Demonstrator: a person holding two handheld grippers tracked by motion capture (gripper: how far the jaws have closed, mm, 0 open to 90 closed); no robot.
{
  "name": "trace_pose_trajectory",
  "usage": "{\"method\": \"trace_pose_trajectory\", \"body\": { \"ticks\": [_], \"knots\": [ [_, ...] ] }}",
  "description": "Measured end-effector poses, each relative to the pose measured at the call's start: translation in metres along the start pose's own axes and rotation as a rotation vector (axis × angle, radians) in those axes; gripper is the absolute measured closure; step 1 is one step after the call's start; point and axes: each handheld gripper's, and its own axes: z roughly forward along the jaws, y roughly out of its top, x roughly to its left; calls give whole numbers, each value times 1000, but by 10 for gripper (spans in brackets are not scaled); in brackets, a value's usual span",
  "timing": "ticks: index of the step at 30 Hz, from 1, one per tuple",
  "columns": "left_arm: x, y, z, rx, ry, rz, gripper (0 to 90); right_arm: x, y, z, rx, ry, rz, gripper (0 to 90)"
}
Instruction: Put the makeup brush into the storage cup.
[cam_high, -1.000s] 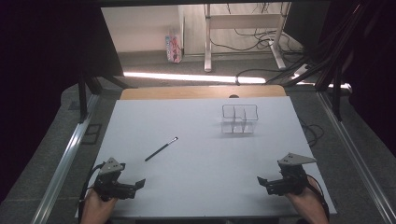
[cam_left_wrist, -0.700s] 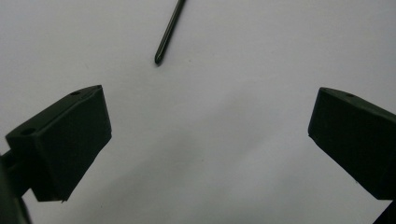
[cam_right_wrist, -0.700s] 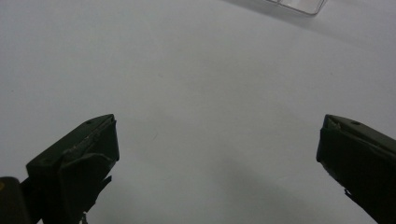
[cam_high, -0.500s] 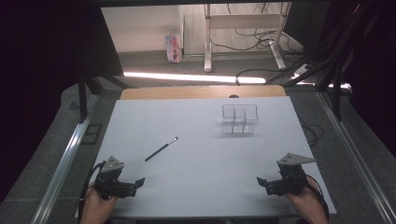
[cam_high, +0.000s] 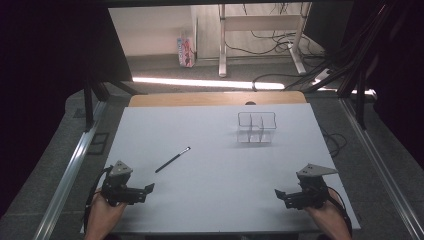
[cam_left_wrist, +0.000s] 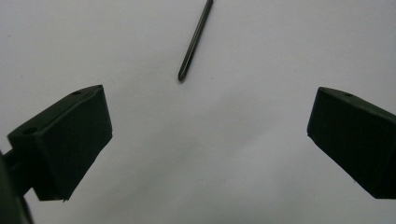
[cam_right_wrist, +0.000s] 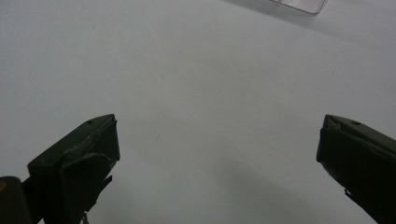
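No legible text, label, brand, number or sign anywhere. Printed colours, pink and blue, on a small carton (cam_high: 185, 51) standing on the floor beyond the counter (cam_high: 215, 150), but too small and blurred to read. Nothing printed or written on the counter's pale surface, nor on the black pen (cam_high: 172, 159) or the clear divided box (cam_high: 256, 128) lying on it. No marking readable on the black jaws in either gripper view.
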Motion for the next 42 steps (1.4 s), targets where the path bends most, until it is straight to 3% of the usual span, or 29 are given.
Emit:
{"method": "trace_pose_trajectory", "body": {
  "ticks": [12,28,42],
  "knots": [
    [5,12,9,38,-21,10,2,1,0,2,17,2,-7,0],
    [14,32,22,99,-5,68,7,0,-1,3,18,1,-12,0],
    [23,49,37,156,7,94,7,1,-1,5,39,-8,-16,0]
  ]
}}
